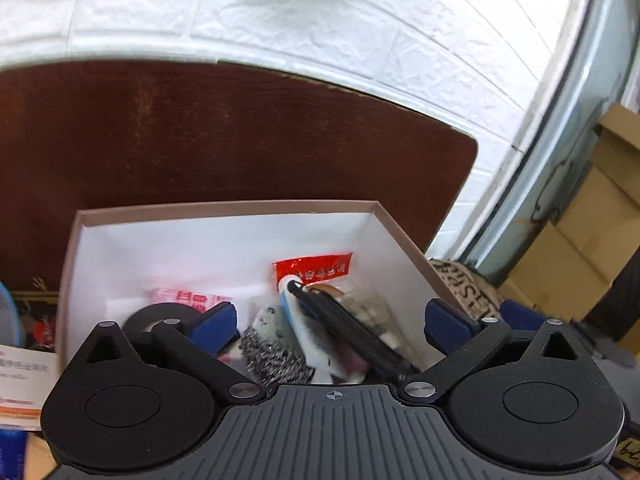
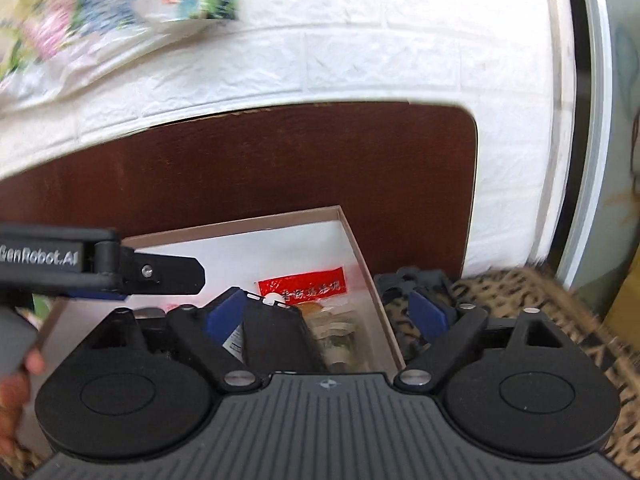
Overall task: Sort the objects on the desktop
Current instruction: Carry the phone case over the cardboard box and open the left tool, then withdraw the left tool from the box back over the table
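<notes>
A white-lined cardboard box point(image 1: 224, 210) sits on the dark brown table point(image 1: 200, 128). It holds a red-labelled clear packet point(image 1: 316, 266), a black tape roll point(image 1: 160, 316), a steel-wool scrubber point(image 1: 268, 350), a white-blue tube point(image 1: 296, 320), a black folding item point(image 1: 344, 324) and a pink packet point(image 1: 184, 296). My left gripper point(image 1: 332, 320) is open and empty just above the box contents. My right gripper point(image 2: 326, 312) is open over the box's right wall point(image 2: 368, 272), with a black case point(image 2: 276, 336) lying in the box between its fingers, not clamped. The red packet shows there too point(image 2: 302, 282).
The left gripper's body point(image 2: 100, 264) and the hand holding it cross the right wrist view at the left. A leopard-print cloth point(image 2: 532, 300) lies right of the box. Papers point(image 1: 20, 380) lie left of it. A white brick wall point(image 1: 280, 20) backs the table; cardboard cartons point(image 1: 592, 216) stand at right.
</notes>
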